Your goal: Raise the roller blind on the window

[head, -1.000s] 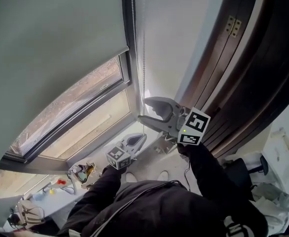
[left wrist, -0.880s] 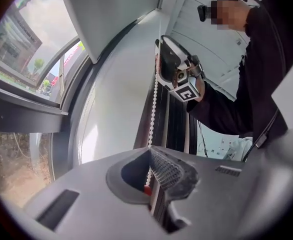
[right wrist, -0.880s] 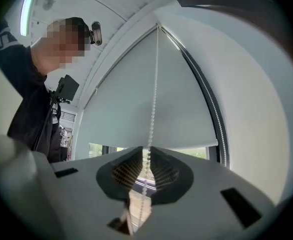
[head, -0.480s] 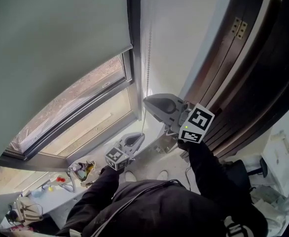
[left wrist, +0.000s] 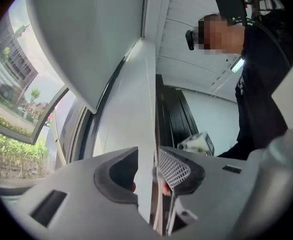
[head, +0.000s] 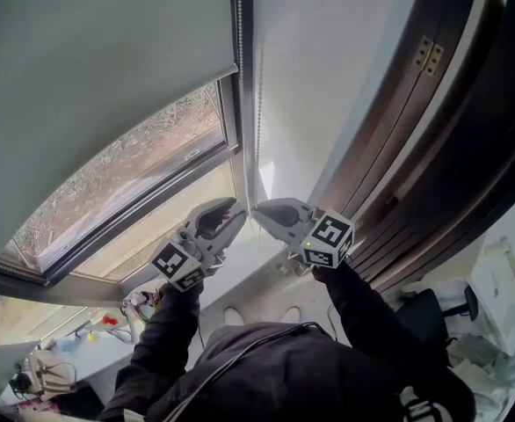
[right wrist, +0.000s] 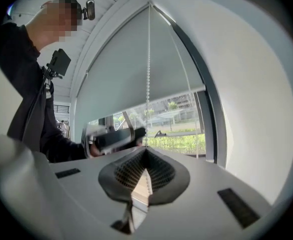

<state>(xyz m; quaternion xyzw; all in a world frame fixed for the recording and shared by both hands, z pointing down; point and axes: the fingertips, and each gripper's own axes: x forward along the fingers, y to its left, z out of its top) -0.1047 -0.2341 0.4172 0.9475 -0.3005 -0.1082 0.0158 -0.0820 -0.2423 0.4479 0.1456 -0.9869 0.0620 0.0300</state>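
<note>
Now: both claws at the bead chain [head: 258, 121], roller blind [head: 99, 60] covering the upper window [head: 134, 178].
Right claw [head: 257, 211] is pressed together on the bead chain, which hangs down the frame at the blind's right edge. Left claw [head: 232, 211], just beside it, has just been opening; its pads stand apart, with the chain blurred in the gap and not pinched.

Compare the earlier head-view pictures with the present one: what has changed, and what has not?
The right gripper came down and closed on the bead chain. The left gripper rose beside it; its jaws have just been opening, gripping nothing. The roller blind still covers the upper window.
</note>
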